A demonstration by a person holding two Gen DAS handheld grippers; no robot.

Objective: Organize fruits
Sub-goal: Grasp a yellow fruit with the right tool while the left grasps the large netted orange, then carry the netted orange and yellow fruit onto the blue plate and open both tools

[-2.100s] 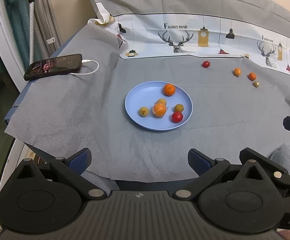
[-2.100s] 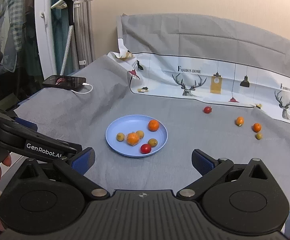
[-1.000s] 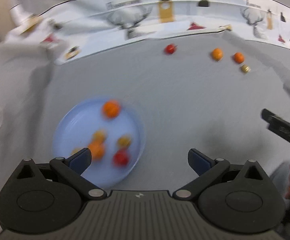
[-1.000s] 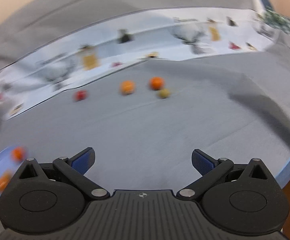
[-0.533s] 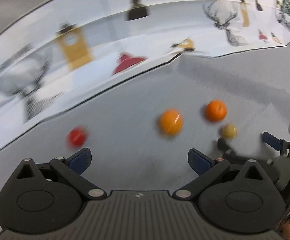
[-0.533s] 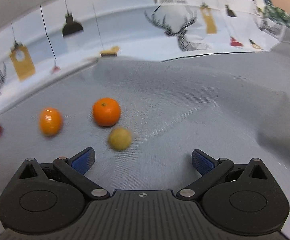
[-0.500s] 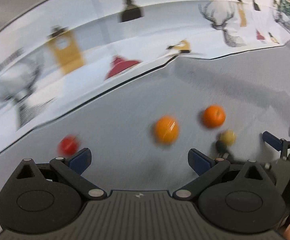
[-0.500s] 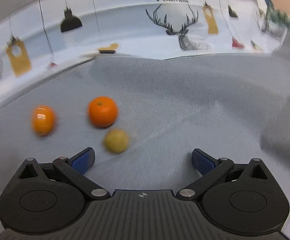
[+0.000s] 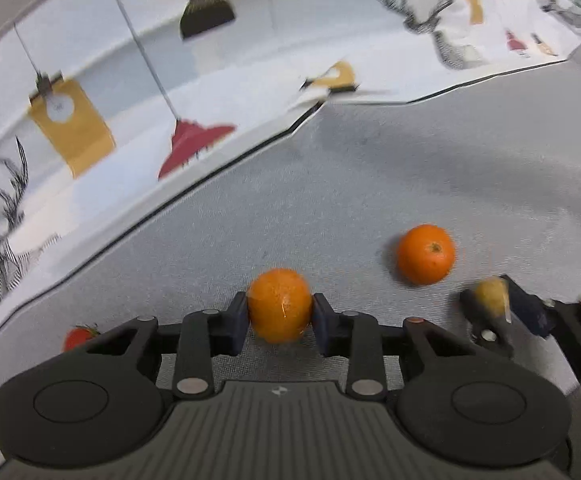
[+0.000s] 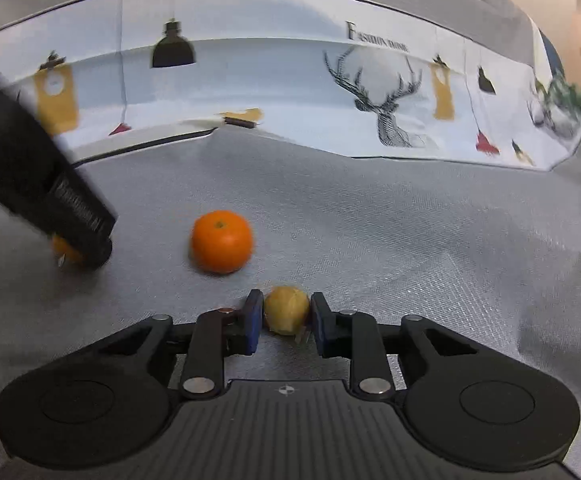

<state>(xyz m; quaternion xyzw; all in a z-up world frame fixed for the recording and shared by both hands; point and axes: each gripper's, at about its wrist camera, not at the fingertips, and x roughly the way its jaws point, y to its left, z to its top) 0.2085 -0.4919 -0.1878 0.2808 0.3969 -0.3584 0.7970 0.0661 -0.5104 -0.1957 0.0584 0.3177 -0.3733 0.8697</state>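
the left gripper (image 9: 279, 314) has its blue pads pressed on both sides of an orange kumquat (image 9: 279, 304), low over the grey cloth (image 9: 370, 200). the right gripper (image 10: 284, 318) clamps a yellow fruit (image 10: 286, 309) likewise. a loose orange (image 10: 221, 241) lies between them, a red fruit (image 9: 79, 336) left of the left fingers.

A home, by the look of it: a grey cloth (image 10: 370, 220) covers the surface ahead of the claws, and beyond it lies a printed sheet (image 10: 290, 80) with deer, hanging lamps and the words "Fashion Home".
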